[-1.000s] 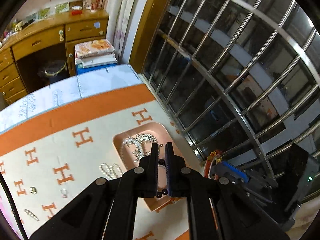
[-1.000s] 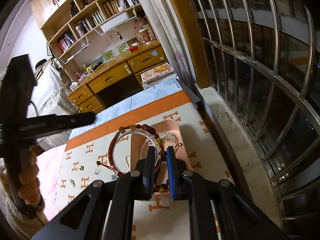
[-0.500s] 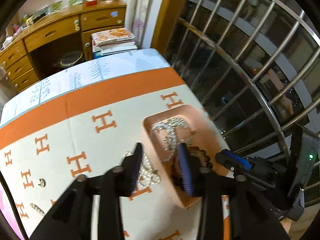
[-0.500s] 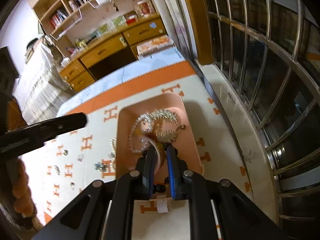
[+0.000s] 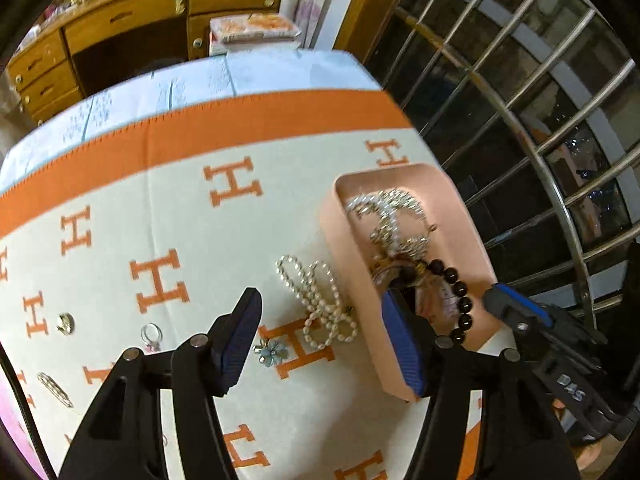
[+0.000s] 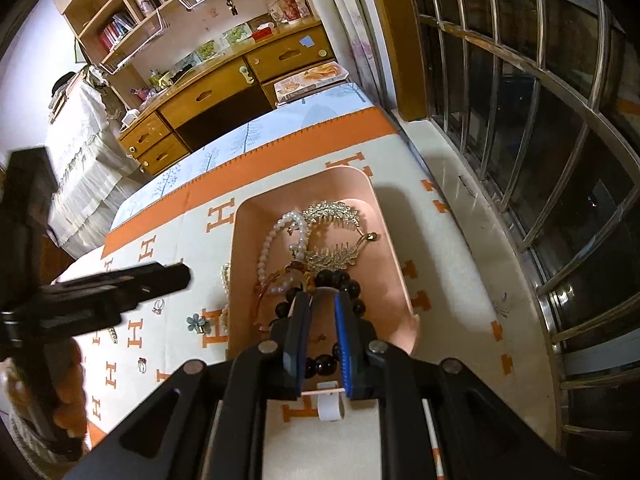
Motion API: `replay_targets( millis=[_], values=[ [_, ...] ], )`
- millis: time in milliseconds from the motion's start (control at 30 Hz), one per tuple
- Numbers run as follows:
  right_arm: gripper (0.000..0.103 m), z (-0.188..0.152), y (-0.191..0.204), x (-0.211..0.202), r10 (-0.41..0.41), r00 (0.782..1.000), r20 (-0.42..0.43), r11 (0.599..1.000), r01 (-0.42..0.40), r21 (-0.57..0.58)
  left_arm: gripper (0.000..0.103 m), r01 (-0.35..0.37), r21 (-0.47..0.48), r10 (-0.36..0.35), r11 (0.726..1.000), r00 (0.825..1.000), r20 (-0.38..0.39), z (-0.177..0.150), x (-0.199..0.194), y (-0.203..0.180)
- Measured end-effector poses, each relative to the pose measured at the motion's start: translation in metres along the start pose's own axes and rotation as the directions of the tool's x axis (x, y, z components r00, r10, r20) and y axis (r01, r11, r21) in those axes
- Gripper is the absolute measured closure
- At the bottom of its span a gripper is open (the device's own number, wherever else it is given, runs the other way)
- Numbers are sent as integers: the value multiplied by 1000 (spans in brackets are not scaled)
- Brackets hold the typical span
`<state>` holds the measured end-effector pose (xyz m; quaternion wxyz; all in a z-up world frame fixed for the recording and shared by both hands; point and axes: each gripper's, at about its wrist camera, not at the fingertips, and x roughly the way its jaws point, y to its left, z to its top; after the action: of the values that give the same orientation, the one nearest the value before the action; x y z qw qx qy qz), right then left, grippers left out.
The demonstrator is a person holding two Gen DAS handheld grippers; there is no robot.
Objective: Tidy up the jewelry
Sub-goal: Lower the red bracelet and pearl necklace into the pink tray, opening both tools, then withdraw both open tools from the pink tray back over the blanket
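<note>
The pink tray (image 5: 400, 174) (image 6: 396, 240) holds a pearl strand, a silver leaf comb (image 6: 332, 216) and a dark bead bracelet (image 5: 458, 296) (image 6: 336, 278). My right gripper (image 6: 322, 312) is down inside the tray, shut on the bead bracelet, whose loop runs through its narrow gap. It shows at the tray's near right corner as my right gripper (image 5: 516, 312). My left gripper (image 5: 320, 340) hangs low with its jaws opening and nothing pressed between the pads. One finger is above the cloth, the other over the tray's left wall. A pearl necklace (image 5: 320, 304) lies on the cloth just ahead of it.
On the orange H-patterned cloth (image 5: 180, 208) lie a blue flower brooch (image 5: 272, 350), two rings (image 5: 151, 334) and a hair clip (image 5: 54, 388). Window bars (image 5: 540, 128) run along the right edge. A wooden desk (image 6: 224, 80) and shelves stand beyond the table's far end.
My left gripper went from shut on dark beads to open and sank towards the cloth. My right gripper lowered its bracelets from above the tray into it.
</note>
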<state>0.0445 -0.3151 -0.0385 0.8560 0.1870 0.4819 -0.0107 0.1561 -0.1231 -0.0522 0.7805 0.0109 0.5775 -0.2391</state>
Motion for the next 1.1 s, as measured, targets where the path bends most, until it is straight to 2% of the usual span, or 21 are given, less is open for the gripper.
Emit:
replay_targets(
  millis=[100, 200, 267, 333, 600, 867, 1100],
  values=[
    [90, -1, 1, -1, 7, 1000, -1, 1000, -7, -3, 45, 19, -22, -20, 1000, 999, -26, -3, 12, 7],
    [90, -3, -1, 0, 15, 1000, -5, 1000, -15, 1, 49, 71, -53, -73, 996, 996, -45, -6, 21, 13],
    [90, -3, -2, 0, 18, 1000, -7, 1000, -18, 6, 54, 93, -71, -97, 993, 994, -54, -8, 29, 16],
    [90, -4, -3, 0, 24, 1000, -9, 1000, -24, 12, 66, 117, -87, -123, 989, 990, -67, -9, 35, 20],
    [90, -5, -4, -2, 29, 1000, -2, 999, -29, 14, 67, 154, -46, -158, 987, 984, -78, -14, 43, 14],
    [90, -6, -2, -6, 36, 999, 2, 999, -36, 4, 67, 99, 55, -93, 994, 990, -108, -13, 59, 1],
    [90, -8, -2, -7, 40, 999, -3, 999, -40, 5, 69, 17, 119, -2, 993, 992, -123, -7, 64, -13]
  ],
)
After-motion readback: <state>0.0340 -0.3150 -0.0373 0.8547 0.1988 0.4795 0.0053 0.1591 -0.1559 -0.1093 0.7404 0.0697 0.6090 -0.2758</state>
